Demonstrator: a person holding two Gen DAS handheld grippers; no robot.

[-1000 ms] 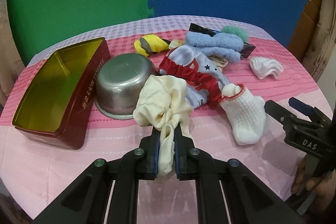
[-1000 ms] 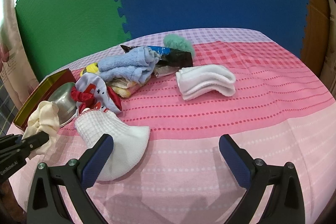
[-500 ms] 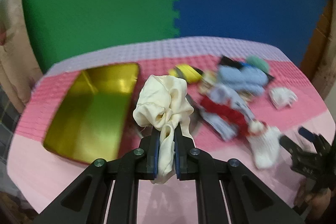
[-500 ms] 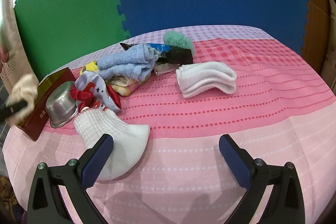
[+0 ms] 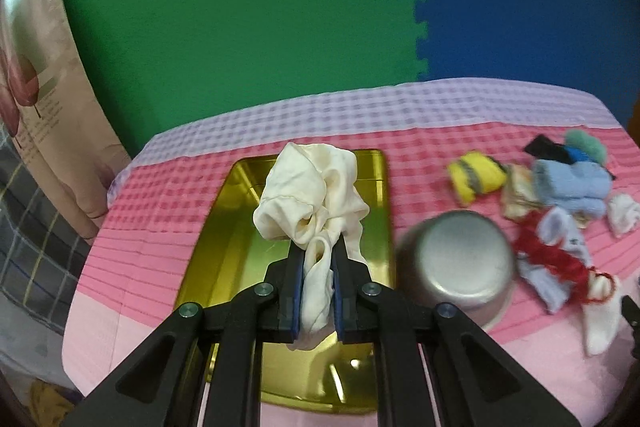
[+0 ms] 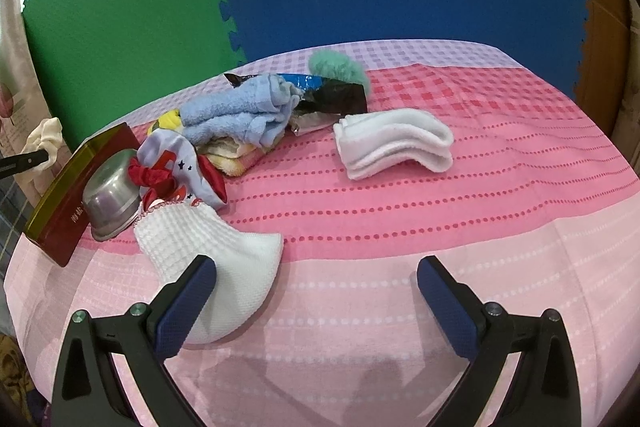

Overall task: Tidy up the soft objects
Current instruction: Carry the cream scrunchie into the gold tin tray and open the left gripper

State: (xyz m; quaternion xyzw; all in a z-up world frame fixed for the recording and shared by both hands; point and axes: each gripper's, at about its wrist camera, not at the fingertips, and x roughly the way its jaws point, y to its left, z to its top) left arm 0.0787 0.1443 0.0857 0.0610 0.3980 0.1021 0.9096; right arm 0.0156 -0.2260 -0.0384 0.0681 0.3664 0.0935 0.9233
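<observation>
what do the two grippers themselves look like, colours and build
Both match. The left gripper has matte black angular arms with triangular cut-outs, round silver pivot screws, and straight black fingers lined with dark blue pads. The right gripper has the same black frame and silver screws, with textured dark blue pads on its fingers. No cables, sleeves or markings show on either.

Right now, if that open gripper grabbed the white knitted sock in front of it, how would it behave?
Probably floppy: the white knitted sock lies flat and creased on the tablecloth. Likely light, and unlikely to roll. The right gripper would probably bunch it.
</observation>
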